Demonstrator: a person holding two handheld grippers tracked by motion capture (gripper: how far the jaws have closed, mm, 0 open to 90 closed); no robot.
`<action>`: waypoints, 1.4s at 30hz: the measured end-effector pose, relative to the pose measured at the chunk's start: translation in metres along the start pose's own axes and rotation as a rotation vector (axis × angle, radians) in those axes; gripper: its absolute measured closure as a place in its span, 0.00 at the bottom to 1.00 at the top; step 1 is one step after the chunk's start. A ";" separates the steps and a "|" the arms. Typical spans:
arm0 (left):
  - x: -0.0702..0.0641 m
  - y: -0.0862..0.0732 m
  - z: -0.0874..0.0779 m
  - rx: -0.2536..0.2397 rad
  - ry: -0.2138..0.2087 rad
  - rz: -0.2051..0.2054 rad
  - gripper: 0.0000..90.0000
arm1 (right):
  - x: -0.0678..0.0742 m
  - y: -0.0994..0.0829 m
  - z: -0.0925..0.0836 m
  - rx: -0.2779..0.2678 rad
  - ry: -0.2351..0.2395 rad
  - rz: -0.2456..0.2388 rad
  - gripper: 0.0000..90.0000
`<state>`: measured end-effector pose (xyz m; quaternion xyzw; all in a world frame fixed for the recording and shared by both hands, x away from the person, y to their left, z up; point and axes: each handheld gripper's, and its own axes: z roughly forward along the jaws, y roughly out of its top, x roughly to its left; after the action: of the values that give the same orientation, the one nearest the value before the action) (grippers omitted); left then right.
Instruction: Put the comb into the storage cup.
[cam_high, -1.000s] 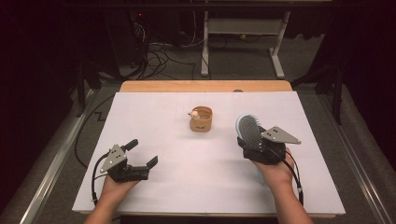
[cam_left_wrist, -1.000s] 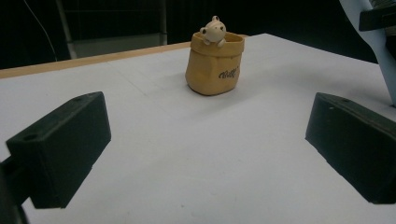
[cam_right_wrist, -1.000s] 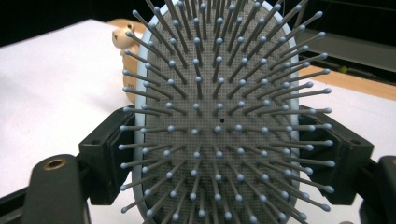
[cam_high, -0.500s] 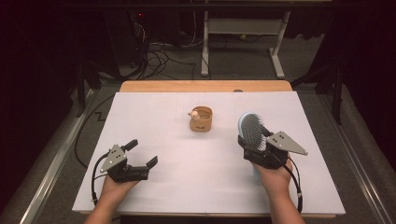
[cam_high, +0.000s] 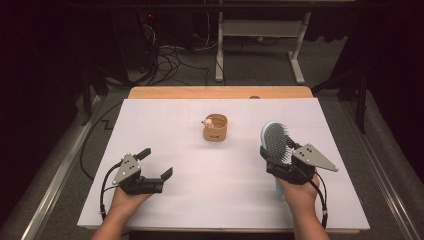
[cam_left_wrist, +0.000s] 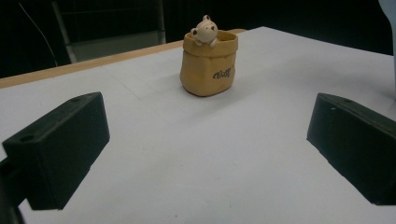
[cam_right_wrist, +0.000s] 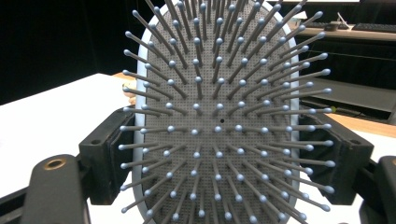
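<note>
Pinched the hairbrush by its rim in the right claw, upright over the right side of the desk. Held the left claw spread, empty. Best gripped firmly, moved slowly, clear of the bear pot.

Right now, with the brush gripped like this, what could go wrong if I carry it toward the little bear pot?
1. The right gripper clamps the hairbrush across its wide head, so it may pivot or slip.
2. The bear pot is small and stands free on the white table; a low sweep could tip it.
3. The brush head blocks the right gripper view, hiding the approach. The left gripper is open and idle.
</note>
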<state>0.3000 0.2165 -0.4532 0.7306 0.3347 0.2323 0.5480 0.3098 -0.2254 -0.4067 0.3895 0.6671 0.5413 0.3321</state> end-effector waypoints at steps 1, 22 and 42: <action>-0.001 0.002 0.001 0.003 0.001 0.008 0.00 | 0.000 0.000 0.000 0.001 0.001 -0.003 0.23; -0.018 0.031 0.044 -0.004 -0.068 0.012 0.00 | 0.004 0.000 0.001 -0.002 0.002 -0.017 0.23; -0.034 0.030 0.080 0.014 -0.136 0.011 0.00 | 0.009 0.001 0.001 -0.012 0.000 -0.035 0.23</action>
<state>0.3412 0.1345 -0.4466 0.7502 0.2943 0.1829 0.5631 0.3060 -0.2167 -0.4059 0.3758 0.6706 0.5394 0.3438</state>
